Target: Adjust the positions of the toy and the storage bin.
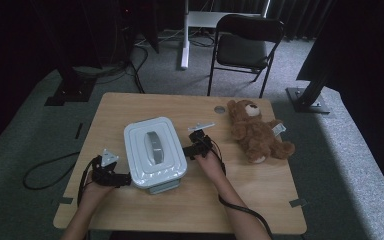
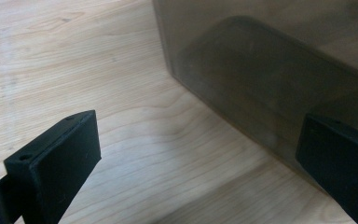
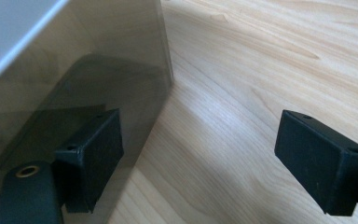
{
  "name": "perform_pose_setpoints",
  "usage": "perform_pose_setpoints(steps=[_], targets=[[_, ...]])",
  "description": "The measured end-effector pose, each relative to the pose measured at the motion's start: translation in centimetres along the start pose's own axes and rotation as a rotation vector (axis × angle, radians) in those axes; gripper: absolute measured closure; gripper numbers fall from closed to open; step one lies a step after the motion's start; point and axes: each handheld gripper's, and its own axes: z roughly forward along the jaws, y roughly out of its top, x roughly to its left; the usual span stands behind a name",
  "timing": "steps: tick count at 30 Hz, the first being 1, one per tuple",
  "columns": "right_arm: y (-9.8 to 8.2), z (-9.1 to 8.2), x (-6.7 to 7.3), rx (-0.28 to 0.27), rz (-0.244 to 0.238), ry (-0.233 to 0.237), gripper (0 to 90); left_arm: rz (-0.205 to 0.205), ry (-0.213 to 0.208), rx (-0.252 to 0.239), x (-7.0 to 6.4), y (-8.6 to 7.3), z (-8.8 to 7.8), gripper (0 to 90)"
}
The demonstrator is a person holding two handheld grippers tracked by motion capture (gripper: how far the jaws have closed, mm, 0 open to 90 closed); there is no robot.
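A pale grey lidded box (image 1: pixel 154 152) with a handle on its lid stands in the middle of the wooden table (image 1: pixel 130 107). My left gripper (image 1: pixel 124 179) is open at the box's near left side. In the left gripper view the jaws stand wide apart, with the box's dark translucent wall (image 2: pixel 261 79) just ahead and to the right. My right gripper (image 1: pixel 189 151) is open at the box's right side. In the right gripper view the same wall (image 3: pixel 74 88) rises at the left, close by the left jaw. Neither gripper holds anything.
A brown teddy bear (image 1: pixel 256 132) lies on the table's right part. A small grey disc (image 1: pixel 220 109) sits near the far edge. A black folding chair (image 1: pixel 244 47) stands beyond the table. A cable (image 1: pixel 45 172) loops on the floor at the left.
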Motion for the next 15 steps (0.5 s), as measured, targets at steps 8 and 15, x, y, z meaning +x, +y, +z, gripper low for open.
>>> perform_pose_setpoints(steps=[8,15], targets=[[-1.0,-0.7,-1.0,-0.016,0.007,0.054,15.1,0.023,-0.009,0.013,-1.4,0.5,0.1,0.5],[-1.7,-1.6,-1.4,-0.020,-0.011,0.069,16.0,0.039,-0.016,0.018,-2.6,0.8,0.0,0.6]])
